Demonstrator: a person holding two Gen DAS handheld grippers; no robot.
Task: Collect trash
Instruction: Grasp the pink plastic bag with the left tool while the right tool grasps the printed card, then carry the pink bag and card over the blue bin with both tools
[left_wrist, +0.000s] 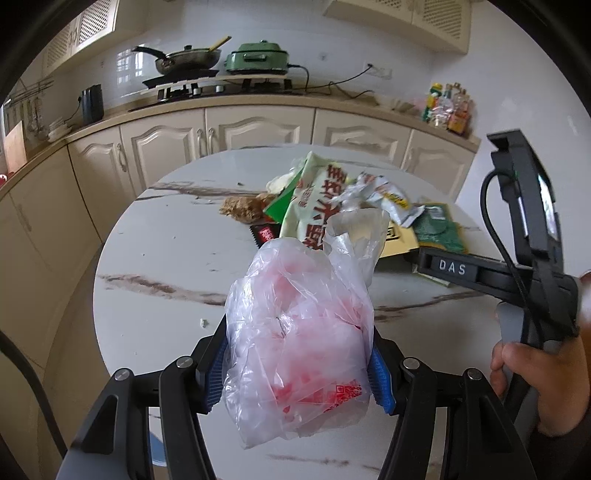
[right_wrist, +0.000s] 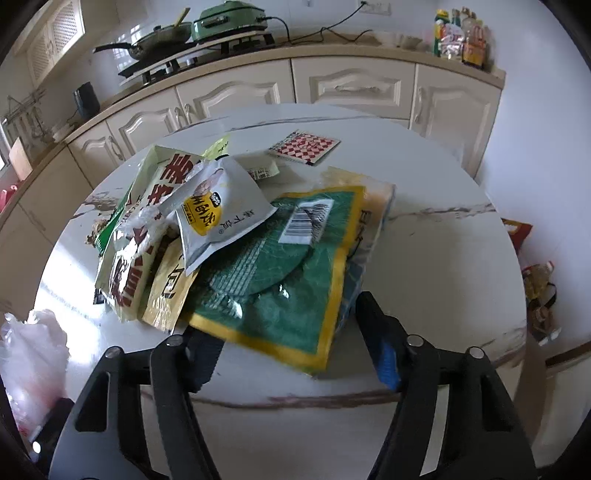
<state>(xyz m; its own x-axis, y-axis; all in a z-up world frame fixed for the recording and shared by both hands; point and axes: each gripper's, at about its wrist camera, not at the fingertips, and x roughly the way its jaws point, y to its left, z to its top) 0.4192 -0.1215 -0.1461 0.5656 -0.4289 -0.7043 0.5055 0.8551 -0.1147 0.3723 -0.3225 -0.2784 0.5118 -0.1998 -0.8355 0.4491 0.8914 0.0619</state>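
The left hand-held gripper clamps the bag; the right hand-held gripper straddles the green packet corner, pads not visibly pressing.

Both views are bright with soft daylight that seems to enter from the left, washing out the white wall tiles and putting a strong glare patch on the marble table in the right wrist view. Fisheye bending is heavy (black corners, counter and cabinet lines curving at the rims). Centres are fairly sharp, but the bottles on the far counter look smeared, and the plastic bag at the left edge is blurry; shadows are faint and short.
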